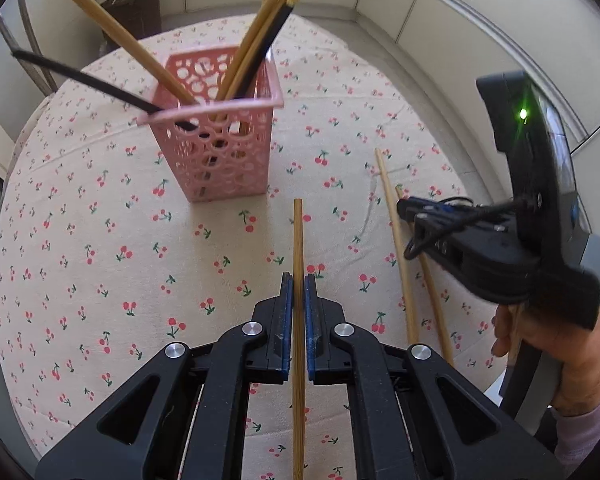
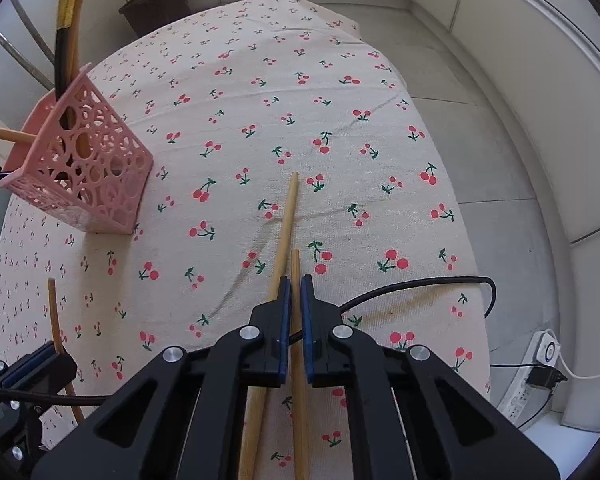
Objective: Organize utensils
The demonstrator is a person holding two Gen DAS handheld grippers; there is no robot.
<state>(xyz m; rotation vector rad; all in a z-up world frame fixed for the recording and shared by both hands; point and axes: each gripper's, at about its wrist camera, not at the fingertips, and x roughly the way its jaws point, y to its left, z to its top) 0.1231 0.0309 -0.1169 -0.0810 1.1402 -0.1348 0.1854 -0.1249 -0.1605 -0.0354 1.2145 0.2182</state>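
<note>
A pink perforated basket point(image 1: 220, 144) stands on the cherry-print tablecloth point(image 1: 100, 260) and holds several wooden and black chopsticks point(image 1: 256, 44). My left gripper point(image 1: 298, 280) is shut on a bamboo chopstick point(image 1: 298, 240), held above the cloth in front of the basket. In the right wrist view the basket point(image 2: 96, 168) is at the left. My right gripper point(image 2: 295, 282) is shut on a bamboo chopstick point(image 2: 295, 268) low over the cloth; a second chopstick point(image 2: 286, 216) lies beside it. The right gripper also shows in the left wrist view point(image 1: 410, 210), over two chopsticks point(image 1: 396, 232).
A dark woven bin point(image 1: 134, 10) stands on the floor behind the table. A black cable point(image 2: 440, 280) crosses the table's right edge. A white power strip point(image 2: 540, 364) lies on the floor at the right. Tiled walls surround the table.
</note>
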